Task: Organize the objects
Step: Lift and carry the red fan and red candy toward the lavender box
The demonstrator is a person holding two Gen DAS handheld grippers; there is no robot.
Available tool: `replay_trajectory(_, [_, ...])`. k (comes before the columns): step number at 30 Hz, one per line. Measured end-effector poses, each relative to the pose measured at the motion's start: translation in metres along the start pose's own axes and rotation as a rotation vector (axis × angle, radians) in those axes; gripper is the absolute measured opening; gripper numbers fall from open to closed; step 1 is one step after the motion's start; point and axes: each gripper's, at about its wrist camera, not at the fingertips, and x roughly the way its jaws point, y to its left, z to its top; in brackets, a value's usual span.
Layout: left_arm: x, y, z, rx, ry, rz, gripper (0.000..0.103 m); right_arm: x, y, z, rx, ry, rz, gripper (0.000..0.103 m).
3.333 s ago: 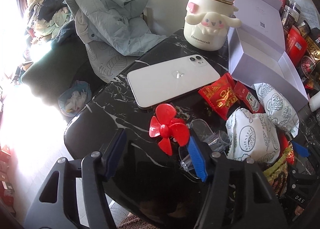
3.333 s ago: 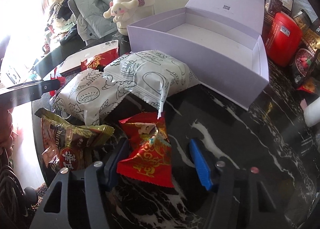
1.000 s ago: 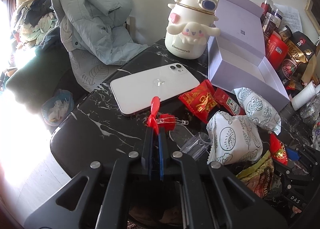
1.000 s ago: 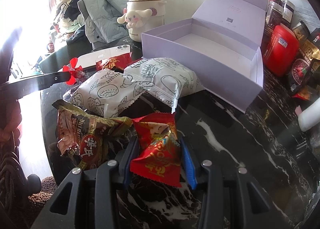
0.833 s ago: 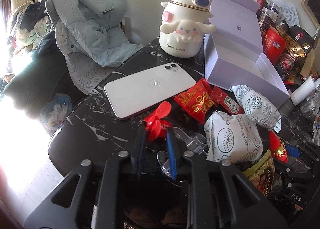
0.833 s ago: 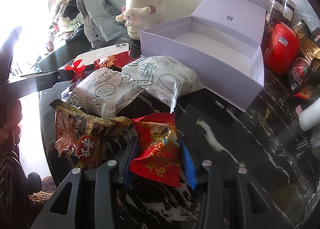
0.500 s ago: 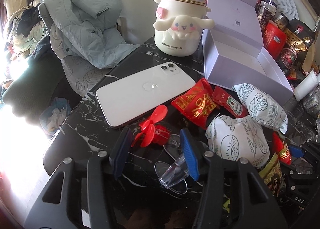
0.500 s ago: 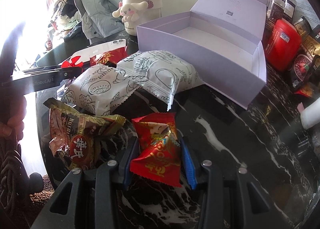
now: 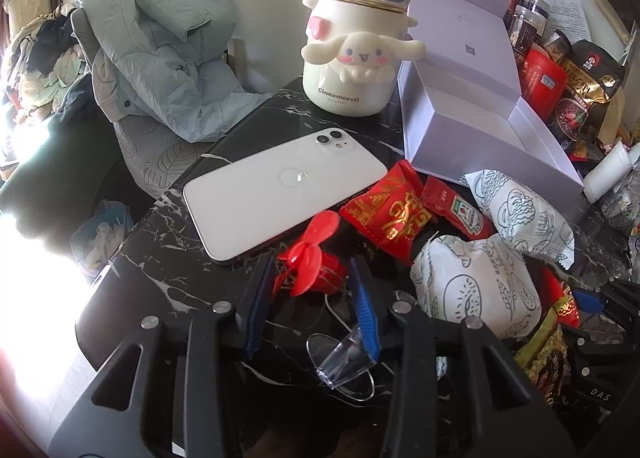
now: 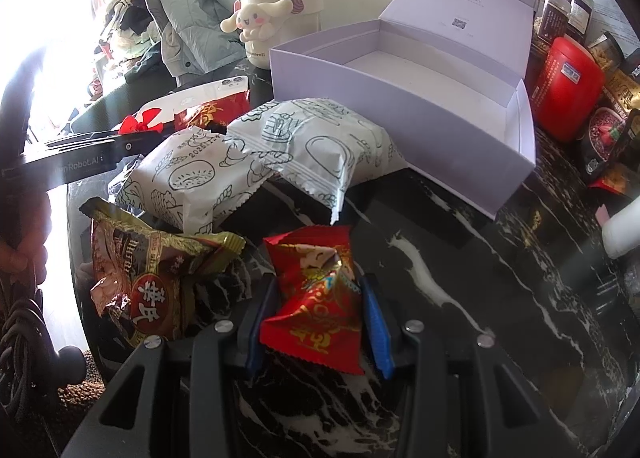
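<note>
My left gripper (image 9: pixel 310 278) is open, its jaws on either side of a small red fan (image 9: pixel 308 258) that lies on the black marble table (image 9: pixel 168 258), just in front of a white phone (image 9: pixel 280 186). A clear plastic cup (image 9: pixel 344 358) lies on its side under the right finger. My right gripper (image 10: pixel 318 310) is shut on a red and gold snack packet (image 10: pixel 316 294) low over the table. An open, empty lavender box (image 10: pixel 420 98) stands behind two white printed pastry bags (image 10: pixel 312 142).
A cream Cinnamoroll jug (image 9: pixel 356 42) stands at the table's back, by the box (image 9: pixel 472 114). Red packets (image 9: pixel 392 210) lie beside the phone. A brown snack bag (image 10: pixel 148 282) lies left of my right gripper. Red tins and jars (image 10: pixel 568 86) crowd the right edge.
My left gripper was shut on the red fan and has opened; the fan now lies on the table between its jaws. My right gripper stayed shut on the red packet.
</note>
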Motion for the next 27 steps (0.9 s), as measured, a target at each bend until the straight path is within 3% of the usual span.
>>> replay_trajectory(18, [-0.043,-0.005,0.007,0.001,-0.085,0.006,0.036,-0.029,0.004,-0.003,-0.022,-0.086,-0.005,0.043])
replay_trajectory(21, [-0.052,-0.008,0.007,0.006,-0.099,0.010,0.023,-0.037,0.005,-0.007,-0.023,-0.105,-0.004,0.043])
replay_trajectory(27, [-0.059,-0.013,0.002,0.017,-0.110,-0.006,0.023,-0.044,0.004,-0.016,-0.012,-0.117,0.003,0.043])
